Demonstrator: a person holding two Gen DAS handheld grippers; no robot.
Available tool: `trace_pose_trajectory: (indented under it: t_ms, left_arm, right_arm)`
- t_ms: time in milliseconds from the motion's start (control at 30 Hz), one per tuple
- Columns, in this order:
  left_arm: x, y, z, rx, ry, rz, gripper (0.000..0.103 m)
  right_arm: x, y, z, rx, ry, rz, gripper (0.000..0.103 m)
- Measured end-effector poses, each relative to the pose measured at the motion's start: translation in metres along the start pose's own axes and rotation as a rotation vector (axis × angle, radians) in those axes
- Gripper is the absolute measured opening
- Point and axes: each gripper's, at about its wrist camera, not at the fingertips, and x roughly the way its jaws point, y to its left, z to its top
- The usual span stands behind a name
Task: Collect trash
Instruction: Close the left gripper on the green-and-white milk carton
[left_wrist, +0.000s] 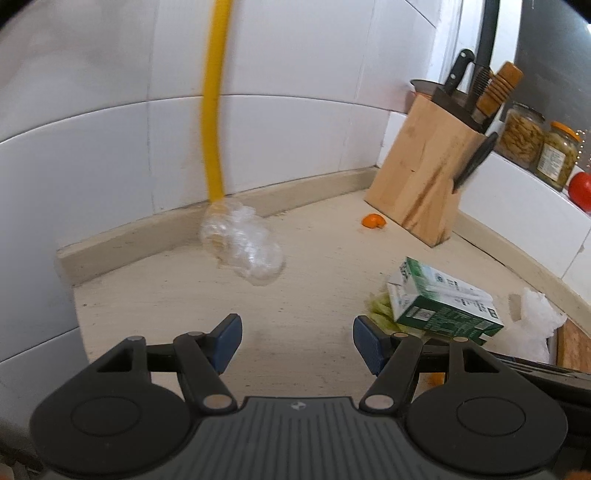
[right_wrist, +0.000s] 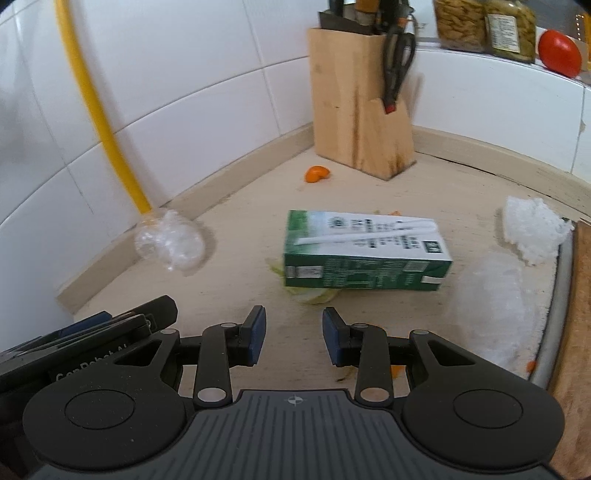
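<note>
Green carton (right_wrist: 364, 251) lies just ahead of the empty right gripper (right_wrist: 294, 338)

Left gripper (left_wrist: 297, 341): matte black linkage arms, silver pivot pins, round black caps either side, grey ribbed centre plate bearing a small emblem. Pads (left_wrist: 226, 342) blue, rectangular. Right gripper (right_wrist: 293, 336): same build, blue pads (right_wrist: 257, 335), crosshair mark on its plate. White lettering on the left gripper's black body, partly legible.

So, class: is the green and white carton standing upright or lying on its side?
Lying on its side: the carton rests flat along the counter, its straw running sideways.
</note>
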Motion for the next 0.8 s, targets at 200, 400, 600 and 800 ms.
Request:
trace_pose_trajectory:
  t_ms: [200,400,600,800]
  left_arm:
    - [0.007,-0.014,0.002,0.023,0.009,-0.031,0.062]
    - [0.016,-0.024,0.003,0.029,0.014,-0.047,0.063]
    - [0.030,-0.027,0.007,0.037,0.036,-0.059,0.063]
    - [0.037,-0.040,0.020,0.160,0.035,-0.203,0.065]
  right_arm:
    - [0.000,-0.018,0.001,0.018,-0.001,-0.015,0.046]
    - [0.003,-0.034,0.005,0.016,0.000,-0.032,0.054]
    - [0.006,-0.048,0.010,0.003,-0.011,-0.035,0.065]
    - [-0.003,-0.063,0.020,-0.112,-0.052,-0.088,0.073]
